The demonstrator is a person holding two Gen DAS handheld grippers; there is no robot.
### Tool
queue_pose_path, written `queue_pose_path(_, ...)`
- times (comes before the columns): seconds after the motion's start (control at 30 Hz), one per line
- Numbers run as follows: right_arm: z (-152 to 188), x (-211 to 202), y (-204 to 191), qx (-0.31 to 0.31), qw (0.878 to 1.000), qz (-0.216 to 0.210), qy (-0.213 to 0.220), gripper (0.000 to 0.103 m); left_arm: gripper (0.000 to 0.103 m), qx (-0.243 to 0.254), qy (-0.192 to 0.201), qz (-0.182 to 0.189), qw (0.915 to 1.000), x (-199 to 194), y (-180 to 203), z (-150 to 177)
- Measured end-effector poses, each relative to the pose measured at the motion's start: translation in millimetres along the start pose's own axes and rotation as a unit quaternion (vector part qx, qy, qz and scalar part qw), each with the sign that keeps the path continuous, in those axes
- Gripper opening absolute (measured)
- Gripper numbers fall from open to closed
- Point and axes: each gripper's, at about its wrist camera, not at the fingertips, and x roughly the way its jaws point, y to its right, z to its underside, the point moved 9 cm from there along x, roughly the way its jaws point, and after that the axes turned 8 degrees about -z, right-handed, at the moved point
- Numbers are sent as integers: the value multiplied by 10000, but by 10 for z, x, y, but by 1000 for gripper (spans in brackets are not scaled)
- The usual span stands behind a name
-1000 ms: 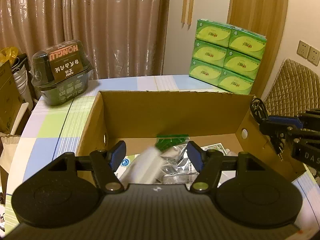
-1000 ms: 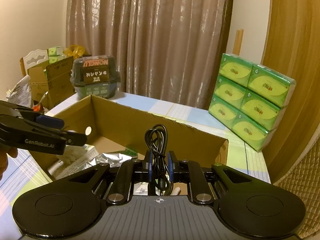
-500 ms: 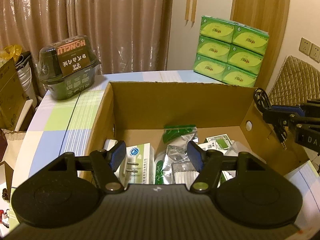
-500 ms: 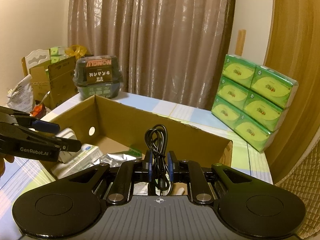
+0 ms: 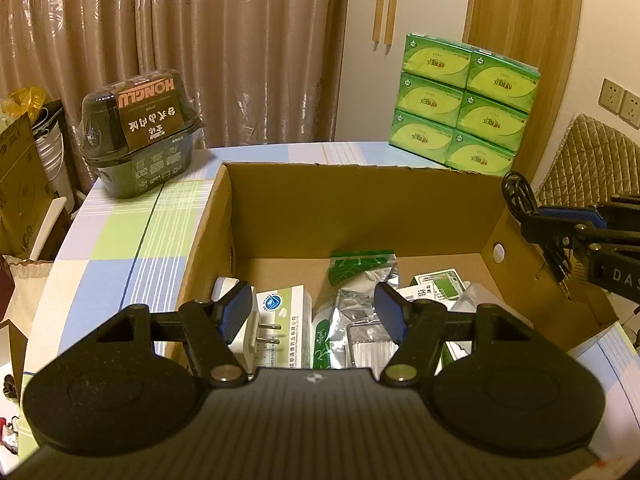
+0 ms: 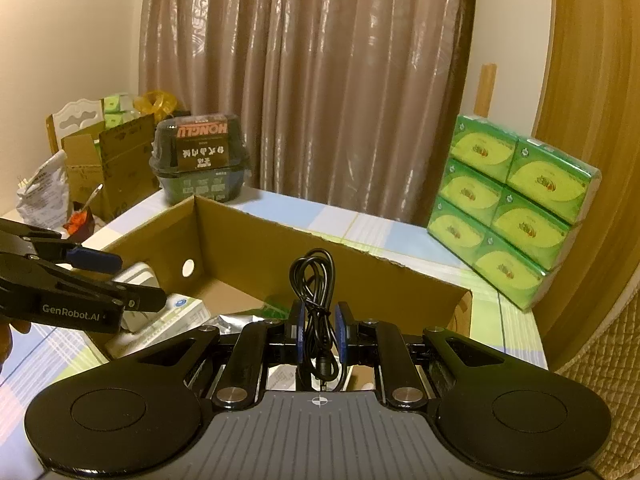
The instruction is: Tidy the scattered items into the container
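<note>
An open cardboard box (image 5: 360, 168) stands on the checked table and holds a white plug (image 5: 250, 332), a white medicine carton (image 5: 288, 320), a green and silver foil pouch (image 5: 360, 280) and other small packs. My left gripper (image 5: 314, 312) hangs over the box's near left part, open; the plug lies beside its left finger without being gripped. My right gripper (image 6: 319, 332) is shut on a coiled black cable (image 6: 316, 280) above the box's right wall. The left wrist view shows that cable (image 5: 518, 192) at the right edge.
A black wrapped bowl pack (image 5: 140, 140) sits at the table's far left. Stacked green tissue packs (image 5: 460, 108) stand at the far right. A quilted chair (image 5: 592, 168) is to the right, and cardboard cartons (image 6: 108, 160) and bags stand off the table's left.
A white blur between the left fingers has gone; a white plug now lies still in the box. The left view shows more of the box floor. The right gripper keeps the cable.
</note>
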Motion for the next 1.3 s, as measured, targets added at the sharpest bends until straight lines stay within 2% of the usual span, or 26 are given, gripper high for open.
queue_pose_path(0.1, 8, 17, -7, -71, 10000, 26, -49, 14, 63, -5, 0, -1, 10000, -2, -2, 2)
queue_pose_path(0.13, 15, 20, -3, -85, 9999, 41, -56, 23, 64, -14, -2, -3, 10000, -1, -4, 1)
queue_pose_path(0.17, 22, 20, 14, -73, 10000, 40, -50, 39, 64, -24, 3, 4, 10000, -4, -8, 4)
queue_pose_path(0.23, 43, -5, 32, -10, 10000, 16, -13, 52, 64, -45, 10, 1, 10000, -14, -20, 8)
queue_pose_path(0.63, 190, -108, 55, 129, 9998, -3, -120, 52, 65, -77, 0, 8, 10000, -84, -11, 68)
queue_pose_path(0.9, 229, -237, 28, 226, 9997, 24, -130, 56, 77, -117, 29, -30, 9999, -196, -5, 97)
queue_pose_path(1.03, 231, -351, -27, 259, 9996, 35, -102, 64, 87, -160, 79, -6, 9998, -314, 6, 103)
queue_pose_path(1.1, 235, -422, -51, 275, 9996, 40, -85, 71, 90, -195, 131, -37, 9997, -388, 1, 98)
queue_pose_path(1.17, 250, -499, -76, 291, 9995, 60, -76, 82, 96, -215, 159, -49, 9996, -469, -1, 103)
queue_pose_path(1.3, 315, -662, -118, 325, 9993, 117, -132, 88, 100, -318, 117, -97, 9994, -649, 0, 154)
